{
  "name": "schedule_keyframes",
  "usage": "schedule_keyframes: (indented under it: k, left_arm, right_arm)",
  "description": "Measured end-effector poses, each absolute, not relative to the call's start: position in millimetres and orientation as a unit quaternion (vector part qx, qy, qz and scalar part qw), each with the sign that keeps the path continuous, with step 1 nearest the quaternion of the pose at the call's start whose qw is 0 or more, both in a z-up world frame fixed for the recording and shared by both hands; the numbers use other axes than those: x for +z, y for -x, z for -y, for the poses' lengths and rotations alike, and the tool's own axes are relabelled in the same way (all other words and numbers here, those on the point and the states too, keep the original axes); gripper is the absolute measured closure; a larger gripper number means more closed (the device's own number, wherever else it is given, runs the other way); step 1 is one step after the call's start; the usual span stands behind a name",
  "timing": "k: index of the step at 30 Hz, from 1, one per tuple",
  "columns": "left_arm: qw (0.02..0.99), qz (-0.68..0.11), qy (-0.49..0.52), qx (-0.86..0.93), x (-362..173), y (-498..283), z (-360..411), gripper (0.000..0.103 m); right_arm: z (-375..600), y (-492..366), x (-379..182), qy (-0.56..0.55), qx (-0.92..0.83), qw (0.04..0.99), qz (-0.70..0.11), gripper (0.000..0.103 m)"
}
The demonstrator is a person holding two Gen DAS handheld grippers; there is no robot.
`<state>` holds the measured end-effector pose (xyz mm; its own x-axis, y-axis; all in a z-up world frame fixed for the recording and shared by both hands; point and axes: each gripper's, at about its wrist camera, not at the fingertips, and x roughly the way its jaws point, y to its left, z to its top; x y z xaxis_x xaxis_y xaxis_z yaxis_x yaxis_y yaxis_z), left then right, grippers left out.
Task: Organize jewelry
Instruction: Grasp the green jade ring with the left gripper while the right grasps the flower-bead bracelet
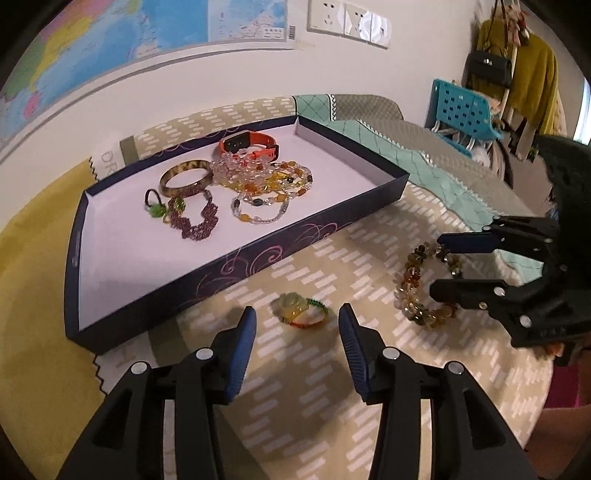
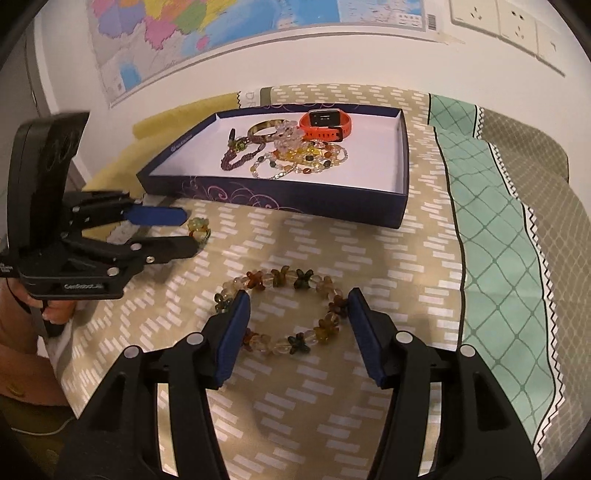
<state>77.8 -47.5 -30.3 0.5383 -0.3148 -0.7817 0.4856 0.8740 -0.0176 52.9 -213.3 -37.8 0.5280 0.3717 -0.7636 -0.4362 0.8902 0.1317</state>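
Map [image 2: 221, 29] cut by top edge; tray [image 2: 332, 206] logo text unreadable.

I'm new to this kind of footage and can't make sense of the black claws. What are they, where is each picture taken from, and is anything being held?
A person holds two hand-held grippers, each with a camera looking along its fingers. One picture comes from the left gripper, the other from the right gripper. On the patterned cloth a dark box already holds jewelry. Outside it lie a small ring, in front of the left gripper, and a beaded bracelet, between the right gripper's open fingers. Nothing is held yet.
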Motion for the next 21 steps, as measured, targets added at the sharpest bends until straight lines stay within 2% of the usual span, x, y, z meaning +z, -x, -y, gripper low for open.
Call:
schedule_keyframes:
  k: [2, 5, 6, 8, 11, 12, 13, 21]
  left_arm:
    - [0.87, -0.421, -0.11, -0.231, -31.0, -79.1, 52.6, 0.06]
    - [0.873, -0.419, -0.115, -0.223, -31.5, -80.7, 55.7, 0.071]
    - [0.874, -0.419, -0.115, -0.219, -31.3, -80.9, 55.3, 0.079]
    - [0.876, -0.418, -0.113, -0.214, -31.0, -81.0, 54.2, 0.084]
    - [0.877, -0.417, -0.107, -0.214, -30.2, -78.7, 51.4, 0.088]
    - [0.876, -0.418, -0.105, -0.215, -29.8, -77.6, 50.8, 0.088]
    - [0.876, -0.418, -0.102, -0.217, -29.7, -76.5, 50.4, 0.088]
    - [0.874, -0.421, -0.069, -0.234, -25.7, -63.2, 34.0, 0.088]
  right_arm:
    - [212.4, -52.5, -38.2, 0.041, 0.231, 0.873, -0.427, 0.049]
    - [210.2, -51.2, -38.2, 0.05, 0.23, 0.874, -0.426, 0.055]
    - [209.7, -50.6, -38.3, 0.053, 0.229, 0.874, -0.425, 0.057]
    - [208.9, -50.2, -38.4, 0.057, 0.227, 0.875, -0.424, 0.063]
    - [209.5, -49.5, -37.9, 0.061, 0.223, 0.875, -0.425, 0.077]
    - [210.2, -49.6, -37.9, 0.059, 0.226, 0.874, -0.426, 0.089]
    - [210.4, -49.4, -37.9, 0.057, 0.23, 0.873, -0.427, 0.092]
    - [206.7, -44.0, -36.6, 0.034, 0.262, 0.863, -0.431, 0.092]
